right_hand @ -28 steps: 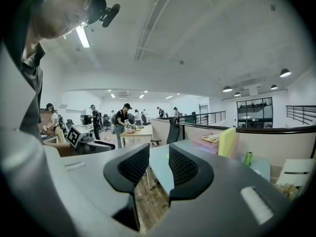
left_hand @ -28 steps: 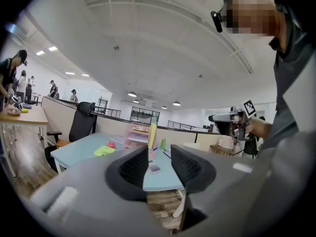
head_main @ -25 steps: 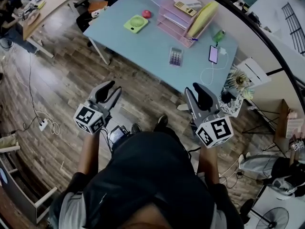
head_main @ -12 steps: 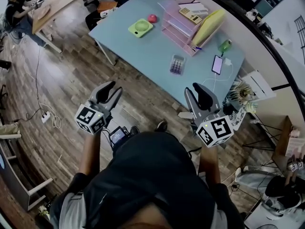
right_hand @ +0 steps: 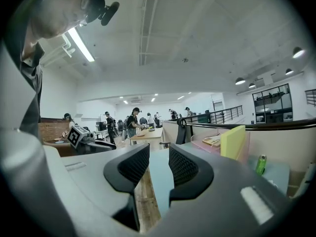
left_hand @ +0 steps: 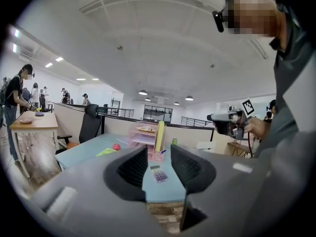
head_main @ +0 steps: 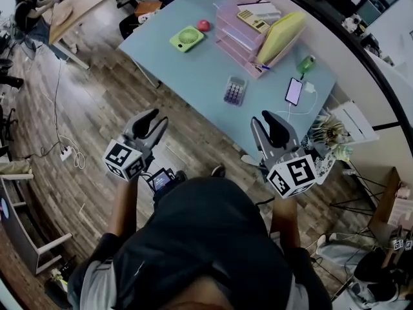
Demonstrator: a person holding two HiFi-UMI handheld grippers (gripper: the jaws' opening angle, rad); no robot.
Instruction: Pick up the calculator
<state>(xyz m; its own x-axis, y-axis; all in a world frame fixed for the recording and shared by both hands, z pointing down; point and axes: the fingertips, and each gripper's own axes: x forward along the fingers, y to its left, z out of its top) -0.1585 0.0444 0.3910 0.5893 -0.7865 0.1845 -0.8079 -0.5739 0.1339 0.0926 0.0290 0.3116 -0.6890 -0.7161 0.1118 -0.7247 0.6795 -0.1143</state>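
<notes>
Both grippers empty, jaws apart: left gripper, right gripper, held over the floor. Calculator lies on the table at 12 o'clock, well apart from both.

Smooth matt table (wood-plank floor)

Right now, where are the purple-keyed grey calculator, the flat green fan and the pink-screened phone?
purple-keyed grey calculator point(head_main: 235, 91): head view, its keypad.
flat green fan point(head_main: 187, 39): head view, its round grille.
pink-screened phone point(head_main: 293, 91): head view, its screen.
</notes>
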